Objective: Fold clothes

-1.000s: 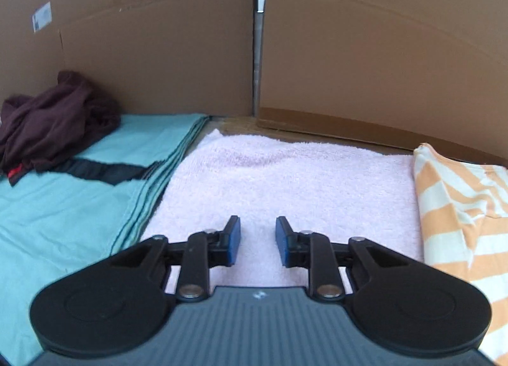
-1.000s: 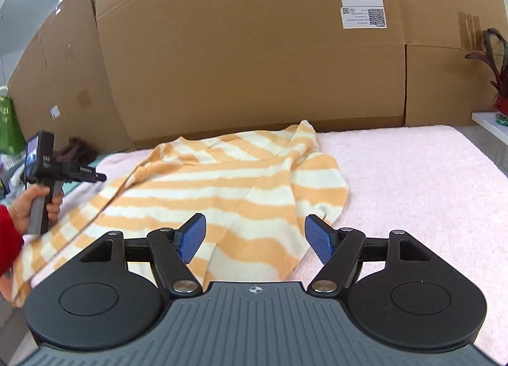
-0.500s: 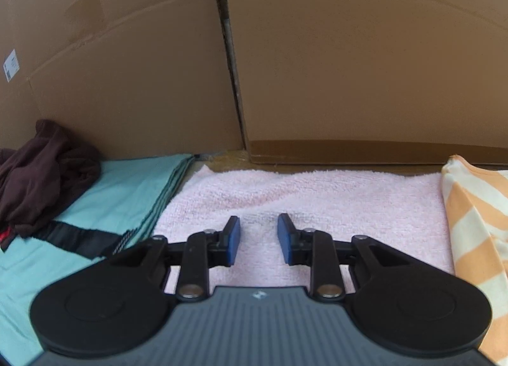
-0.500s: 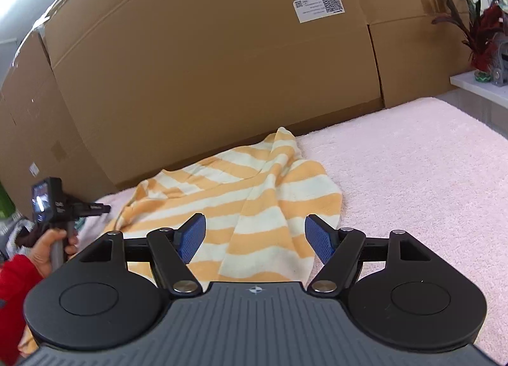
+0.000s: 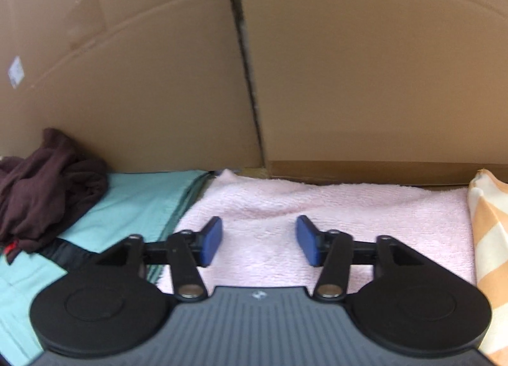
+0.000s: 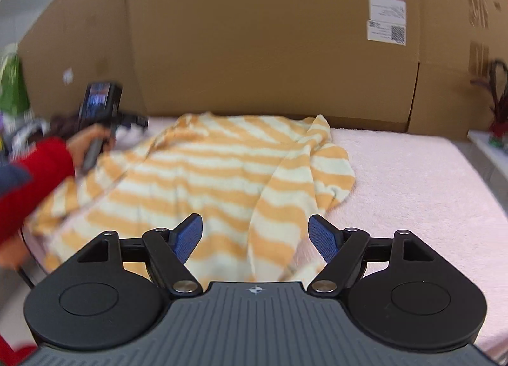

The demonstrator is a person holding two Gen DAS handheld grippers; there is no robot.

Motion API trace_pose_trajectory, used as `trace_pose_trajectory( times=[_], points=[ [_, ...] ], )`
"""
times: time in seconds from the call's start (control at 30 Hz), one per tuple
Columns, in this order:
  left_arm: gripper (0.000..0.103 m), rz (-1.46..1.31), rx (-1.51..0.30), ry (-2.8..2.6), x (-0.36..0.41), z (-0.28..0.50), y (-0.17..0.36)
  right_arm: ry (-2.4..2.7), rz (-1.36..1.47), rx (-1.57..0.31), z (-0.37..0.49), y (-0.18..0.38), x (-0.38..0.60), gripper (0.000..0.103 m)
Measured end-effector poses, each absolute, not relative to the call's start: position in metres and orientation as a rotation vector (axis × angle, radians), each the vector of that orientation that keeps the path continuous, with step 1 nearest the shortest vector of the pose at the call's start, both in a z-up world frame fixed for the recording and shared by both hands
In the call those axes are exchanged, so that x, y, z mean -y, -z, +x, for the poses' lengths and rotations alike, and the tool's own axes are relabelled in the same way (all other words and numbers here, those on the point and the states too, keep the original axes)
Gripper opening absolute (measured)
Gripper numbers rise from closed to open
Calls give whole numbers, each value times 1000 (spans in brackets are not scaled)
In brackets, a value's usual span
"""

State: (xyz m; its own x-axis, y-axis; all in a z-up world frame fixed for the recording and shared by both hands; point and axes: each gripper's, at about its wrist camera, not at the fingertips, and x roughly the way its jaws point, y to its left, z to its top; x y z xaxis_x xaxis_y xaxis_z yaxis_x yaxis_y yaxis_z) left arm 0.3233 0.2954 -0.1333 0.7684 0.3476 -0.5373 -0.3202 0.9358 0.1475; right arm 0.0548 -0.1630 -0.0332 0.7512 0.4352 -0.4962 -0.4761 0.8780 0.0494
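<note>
while both fingers gape empty, striped garment (image 6: 203, 175) beneath right gripper (image 6: 255, 238), right of left gripper (image 5: 259, 244)

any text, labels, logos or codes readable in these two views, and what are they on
No text can be read in full here.
White shipping label on the cardboard wall: printed lines and a square code, too small to read.
Dark printing on the cardboard at far right: cut off and blurred.
Small white sticker on the cardboard in the left view: blurred.
Small emblem on the right hand-held gripper body: a mark, no letters.
</note>
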Motion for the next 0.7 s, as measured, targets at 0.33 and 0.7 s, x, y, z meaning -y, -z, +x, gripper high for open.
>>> trace_pose_trajectory(
  times=[0.33,0.7],
  points=[
    [56,-9,-441,-146,-269,157,67,-431,-144,-628,39,66,187,71],
    [70,103,-378,226,-149,44,89,-379,-50,-647,59,63,208,8]
  ],
)
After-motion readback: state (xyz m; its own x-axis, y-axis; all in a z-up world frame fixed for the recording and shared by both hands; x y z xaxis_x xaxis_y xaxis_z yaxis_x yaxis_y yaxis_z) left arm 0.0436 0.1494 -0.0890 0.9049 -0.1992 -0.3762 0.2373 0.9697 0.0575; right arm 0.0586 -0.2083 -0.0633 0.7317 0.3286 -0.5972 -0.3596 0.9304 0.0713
